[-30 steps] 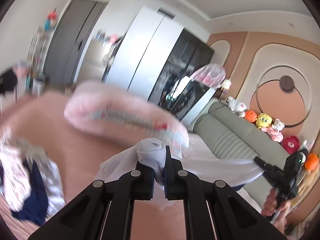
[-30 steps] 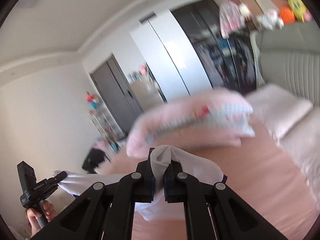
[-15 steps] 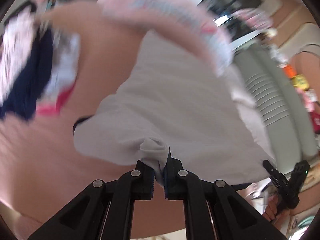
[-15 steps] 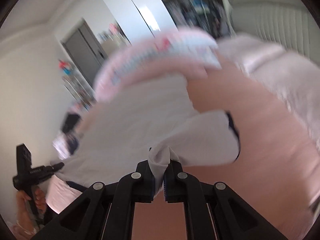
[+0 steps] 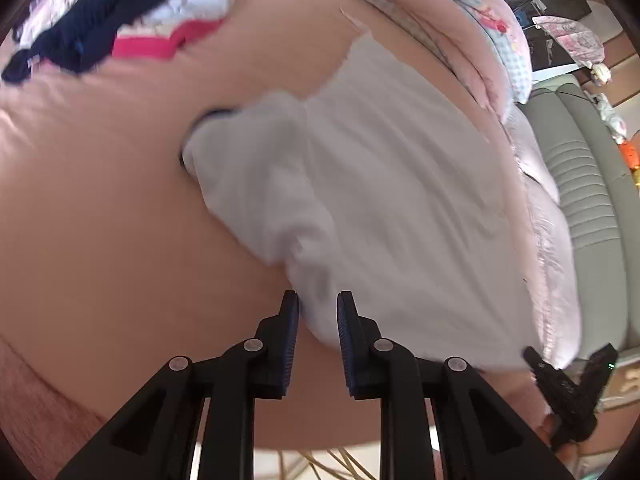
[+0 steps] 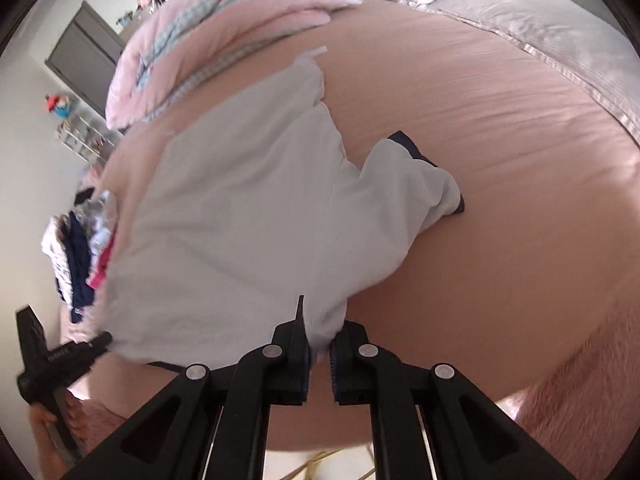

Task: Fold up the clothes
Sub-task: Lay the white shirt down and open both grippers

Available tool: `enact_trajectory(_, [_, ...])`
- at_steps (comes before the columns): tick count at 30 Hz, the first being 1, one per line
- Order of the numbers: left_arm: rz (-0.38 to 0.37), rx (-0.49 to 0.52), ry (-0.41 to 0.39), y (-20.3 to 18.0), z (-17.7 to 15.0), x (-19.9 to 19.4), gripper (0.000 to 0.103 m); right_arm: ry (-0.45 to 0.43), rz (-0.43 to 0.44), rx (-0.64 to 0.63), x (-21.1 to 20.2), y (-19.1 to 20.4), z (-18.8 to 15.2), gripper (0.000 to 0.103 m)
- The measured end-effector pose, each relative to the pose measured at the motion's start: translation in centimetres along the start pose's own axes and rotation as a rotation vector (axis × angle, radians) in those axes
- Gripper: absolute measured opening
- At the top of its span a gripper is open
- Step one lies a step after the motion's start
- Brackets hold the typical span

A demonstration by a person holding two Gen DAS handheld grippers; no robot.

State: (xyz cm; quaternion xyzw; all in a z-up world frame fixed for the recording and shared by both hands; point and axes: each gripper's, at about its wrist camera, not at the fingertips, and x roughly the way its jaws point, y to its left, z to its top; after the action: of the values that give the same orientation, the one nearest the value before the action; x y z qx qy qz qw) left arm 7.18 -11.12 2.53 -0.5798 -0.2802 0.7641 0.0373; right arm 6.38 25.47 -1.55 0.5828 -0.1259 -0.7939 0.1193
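Note:
A white short-sleeved shirt with dark sleeve trim lies spread flat on the pink bed sheet; it also shows in the right wrist view. My left gripper has its jaws parted around the near hem corner, with cloth loose between them. My right gripper has its jaws slightly parted at the other hem corner, and the cloth still sits between them. Each gripper shows in the other's view: the right gripper, the left gripper.
A pile of mixed clothes, navy, white and pink, lies at the bed's far left. A folded pink quilt lies beyond the shirt. A pale satin cover and a grey padded headboard are to the right.
Both grippers have come down from holding the shirt up in the air to the bed. The shirt now lies flat. Both pairs of jaws have parted from a tight grip.

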Motion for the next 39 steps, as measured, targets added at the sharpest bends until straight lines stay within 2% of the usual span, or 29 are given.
enact_trajectory(2, [-0.016,0.052,0.108,-0.8,-1.3,1.8,0.017,0.051,0.014,-0.033,0.7,0.6,-0.7,0.007])
enact_trajectory(3, [-0.01,0.097,0.138,-1.3,-1.8,2.8,0.017,0.076,0.021,-0.05,1.0,0.9,-1.0,0.007])
enact_trajectory(5, [0.038,0.18,0.145,-2.4,-1.9,3.9,0.017,0.127,0.035,-0.084,1.7,1.5,-1.7,0.007])
enact_trajectory(6, [0.039,0.207,0.128,-2.9,-1.5,4.0,0.017,0.141,0.04,-0.095,1.9,1.8,-1.9,0.007])
enact_trajectory(9, [0.046,0.257,0.036,-4.4,0.8,3.2,0.017,0.108,0.035,-0.089,1.7,2.4,-1.1,0.007])
enact_trajectory(12, [0.052,0.285,-0.129,-5.6,2.7,1.3,0.017,0.074,0.031,-0.083,1.5,2.9,-0.2,0.007])
enact_trajectory(15, [0.056,0.263,-0.174,-5.4,3.0,0.5,0.017,0.04,0.026,-0.076,1.3,3.5,0.6,0.007])
enact_trajectory(18, [0.067,0.241,-0.09,-5.9,1.6,0.8,0.017,0.006,0.022,-0.07,1.0,4.0,1.4,0.007])
enact_trajectory(21, [0.03,0.226,0.018,-5.7,-1.2,1.7,0.017,-0.014,0.025,-0.065,1.0,4.5,2.0,0.007])
enact_trajectory(23, [0.008,0.238,0.059,-6.0,-2.7,2.6,0.018,0.057,0.071,-0.069,2.0,4.7,0.9,0.007])
enact_trajectory(27, [0.063,0.272,0.104,-7.2,-2.9,4.3,0.018,0.159,0.14,-0.067,4.3,5.3,1.0,0.008])
enact_trajectory(30, [0.085,0.331,0.103,-8.5,-3.7,4.1,0.019,0.211,0.088,-0.153,5.4,7.0,0.2,0.008])
enact_trajectory(32, [0.081,0.348,0.116,-8.7,-3.7,4.3,0.019,0.149,0.016,-0.198,5.5,7.5,1.2,0.008])
enact_trajectory(34, [0.065,0.366,0.12,-8.9,-3.5,4.6,0.019,0.067,-0.023,-0.191,4.7,7.6,2.5,0.008])
enact_trajectory(37, [0.062,0.395,0.117,-9.4,-2.5,5.0,0.019,-0.038,-0.016,-0.184,3.9,7.9,4.6,0.008])
enact_trajectory(39, [0.055,0.371,0.059,-9.6,-1.4,4.6,0.019,-0.063,-0.032,-0.182,4.0,8.1,5.7,0.008])
